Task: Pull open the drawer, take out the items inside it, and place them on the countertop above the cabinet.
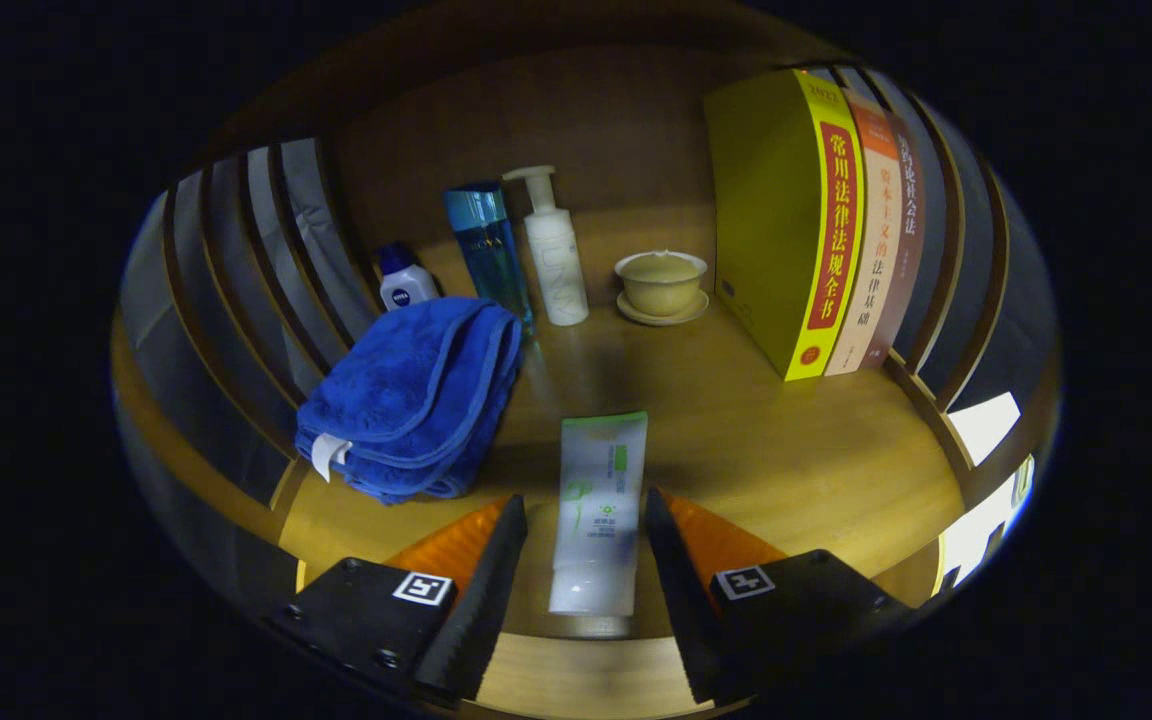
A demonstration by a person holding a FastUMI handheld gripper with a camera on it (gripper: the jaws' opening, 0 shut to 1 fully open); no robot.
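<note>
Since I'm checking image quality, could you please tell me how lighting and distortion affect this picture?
Gripper view: dim, warm light; fisheye bends the side slats and books; the towel shadows the wood; the tube between the open tongs stays sharp, faint sheen on the countertop.

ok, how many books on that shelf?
3, upright in a row beside the cup: a yellow book nearest it, then an orange-and-white book, then a brown book. The open gripper straddles a tube, fingers clear.

your gripper (584, 560) sits spread, the white tube (597, 515) lying between its fingers on the countertop (786, 450), untouched.
</note>
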